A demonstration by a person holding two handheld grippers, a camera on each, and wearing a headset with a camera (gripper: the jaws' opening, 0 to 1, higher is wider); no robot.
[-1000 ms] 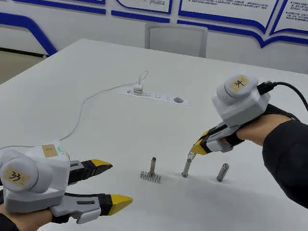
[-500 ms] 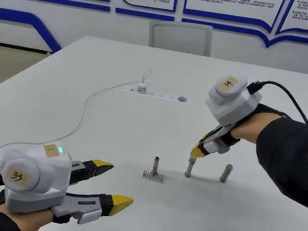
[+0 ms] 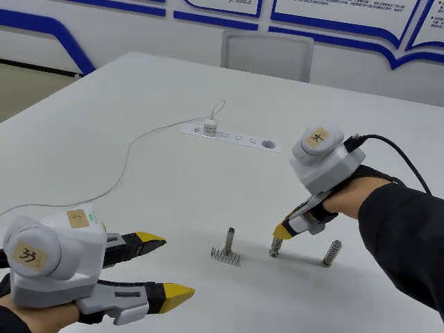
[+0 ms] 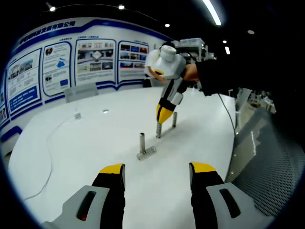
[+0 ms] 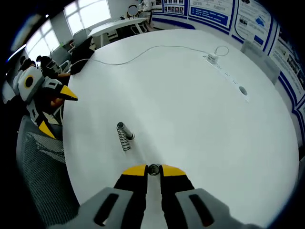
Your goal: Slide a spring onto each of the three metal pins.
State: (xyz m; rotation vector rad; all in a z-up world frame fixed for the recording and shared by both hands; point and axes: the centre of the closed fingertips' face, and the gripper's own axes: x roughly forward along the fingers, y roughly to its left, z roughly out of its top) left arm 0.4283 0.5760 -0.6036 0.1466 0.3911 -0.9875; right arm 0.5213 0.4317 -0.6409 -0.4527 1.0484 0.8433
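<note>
Head view: right gripper pinches the top of the middle pin on a white table; a loose spring lies against the left pin; left gripper hovers, jaws spread.

3 views converging on pins

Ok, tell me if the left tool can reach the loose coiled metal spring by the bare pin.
Probably yes: the left tool is open, with only bare white table between it and the coiled metal spring.
</note>
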